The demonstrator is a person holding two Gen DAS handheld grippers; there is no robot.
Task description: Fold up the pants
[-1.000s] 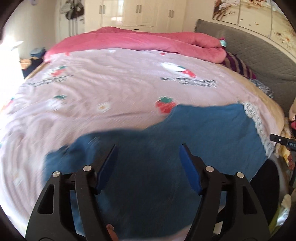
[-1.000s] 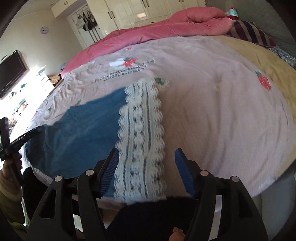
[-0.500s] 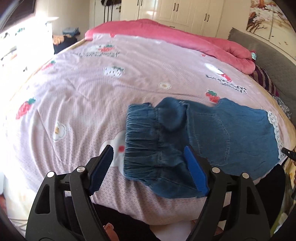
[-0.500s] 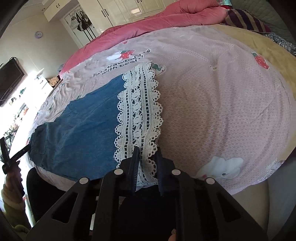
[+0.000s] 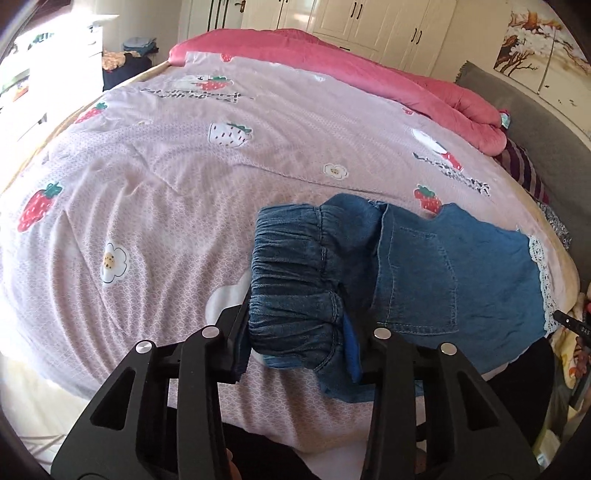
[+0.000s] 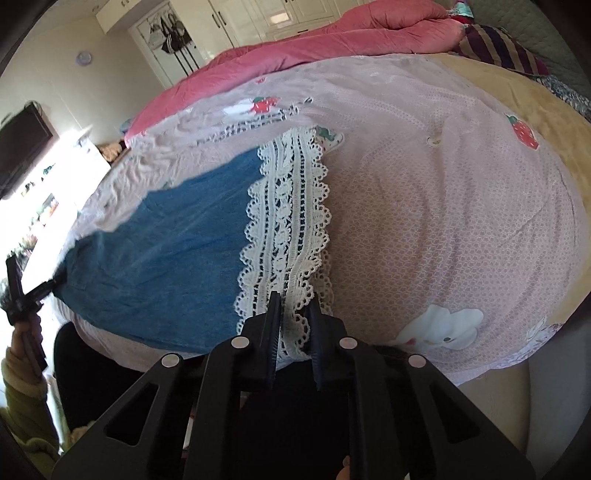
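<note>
We see the denim pants lying on the bed. Our left tongs have just closed on the gathered waistband; our right tongs pinch the lace hem.

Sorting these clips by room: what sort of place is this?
Most likely a home bedroom: a bed with a strawberry-print sheet, a pink quilt bunched at its far side, and white wardrobes behind.
</note>
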